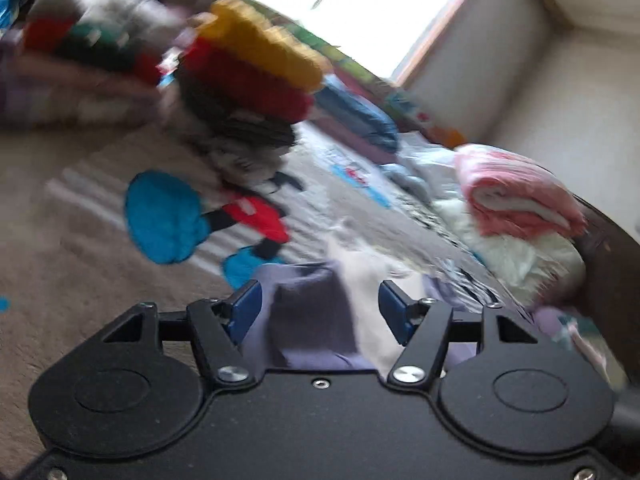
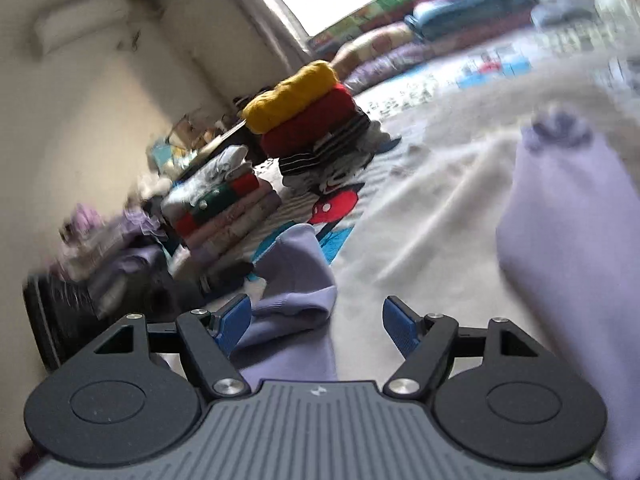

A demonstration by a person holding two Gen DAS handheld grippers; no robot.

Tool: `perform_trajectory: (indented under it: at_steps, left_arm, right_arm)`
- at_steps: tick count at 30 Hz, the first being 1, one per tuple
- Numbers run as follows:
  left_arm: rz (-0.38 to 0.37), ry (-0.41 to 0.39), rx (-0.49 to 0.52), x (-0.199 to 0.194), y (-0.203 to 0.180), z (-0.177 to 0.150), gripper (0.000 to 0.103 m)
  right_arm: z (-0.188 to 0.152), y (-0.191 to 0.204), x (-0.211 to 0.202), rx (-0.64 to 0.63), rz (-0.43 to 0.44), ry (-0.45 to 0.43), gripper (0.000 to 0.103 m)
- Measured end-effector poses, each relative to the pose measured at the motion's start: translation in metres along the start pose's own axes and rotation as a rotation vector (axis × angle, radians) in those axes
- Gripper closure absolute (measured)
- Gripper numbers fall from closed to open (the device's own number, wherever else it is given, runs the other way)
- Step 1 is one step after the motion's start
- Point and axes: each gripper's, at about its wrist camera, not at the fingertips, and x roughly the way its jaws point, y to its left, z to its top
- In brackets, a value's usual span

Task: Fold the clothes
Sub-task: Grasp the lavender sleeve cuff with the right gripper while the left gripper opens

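The lilac garment [image 2: 296, 280] lies crumpled on the beige bed cover [image 2: 420, 208], soft and bunched, with one rolled-up end poking up like a sleeve. Another part of it [image 2: 568, 248] stands tall on the right side of the right camera's view, with a knotted top. The right gripper [image 2: 316, 320] has its blue fingers [image 2: 234, 322] spread wide; the cloth sits between them, close to one, but nothing is squeezed. The left gripper [image 1: 320, 308] is spread wide too, with the same lilac cloth [image 1: 308, 320] and a bit of white cloth [image 1: 368, 280] between its fingers, not pinched. Behind, a neat pile has a yellow folded top [image 2: 292, 94] on a red folded one [image 2: 312, 128]. The pictures are blurry. A pink folded blanket [image 1: 516, 196] sits on white fluffy stuff near the left gripper's side
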Motion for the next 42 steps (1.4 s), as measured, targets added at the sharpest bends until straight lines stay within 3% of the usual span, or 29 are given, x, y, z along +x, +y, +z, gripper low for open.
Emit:
perform_trajectory:
  at_steps: [1,2,3,5,7,8,9,12,17,21,25,27,30,37,42]
  left_arm:
    - [0.019,0.006,-0.015,0.005,0.002,0.003,0.051]
    - [-0.039,0.002,-0.021,0.006,-0.004,0.005,0.073]
    - [-0.102,-0.002,-0.026,0.007,-0.010,0.007,0.079]
    - [-0.228,-0.010,-0.037,0.008,-0.021,0.010,0.079]
    - [-0.354,-0.018,-0.048,0.010,-0.033,0.014,0.063]
    - [-0.417,-0.023,-0.053,0.010,-0.038,0.016,0.035]
    - [-0.410,-0.049,-0.066,0.006,-0.035,0.017,0.029]
    - [-0.346,-0.077,-0.142,-0.003,-0.012,0.022,0.029]
    - [-0.178,-0.137,-0.236,-0.032,0.033,0.026,0.028]
    - [-0.013,-0.106,-0.062,-0.052,0.032,0.020,0.025]
    - [-0.013,-0.093,-0.008,-0.053,0.028,0.016,0.023]
    - [-0.021,-0.088,0.002,-0.053,0.027,0.014,0.023]
    - [-0.032,-0.082,0.017,-0.053,0.025,0.012,0.023]
    - [-0.052,-0.070,0.033,-0.052,0.023,0.008,0.023]
    - [-0.061,-0.086,0.009,-0.061,0.027,0.007,0.023]
  right_arm:
    - [0.000,0.008,0.002,-0.078,-0.017,0.012,0.030]
    - [-0.001,0.018,0.005,-0.159,-0.026,0.027,0.030]
    - [-0.003,0.027,0.009,-0.226,-0.026,0.045,0.030]
    - [-0.007,0.040,0.014,-0.307,-0.012,0.069,0.031]
    - [-0.011,0.049,0.018,-0.351,-0.018,0.083,0.031]
    - [-0.012,0.050,0.020,-0.356,-0.031,0.086,0.031]
    - [-0.013,0.050,0.022,-0.358,-0.046,0.090,0.031]
    - [-0.014,0.045,0.028,-0.326,-0.097,0.092,0.031]
    - [-0.009,0.014,0.033,-0.073,-0.119,0.058,0.031]
    - [-0.005,-0.012,0.038,0.145,-0.116,0.024,0.031]
    - [-0.004,-0.035,0.044,0.386,-0.076,-0.024,0.031]
    - [-0.003,-0.045,0.048,0.488,-0.073,-0.053,0.037]
    - [-0.001,-0.051,0.055,0.557,-0.097,-0.079,0.045]
    - [-0.004,-0.050,0.071,0.582,-0.141,-0.110,0.052]
    - [-0.020,-0.064,0.063,0.776,-0.087,-0.209,0.059]
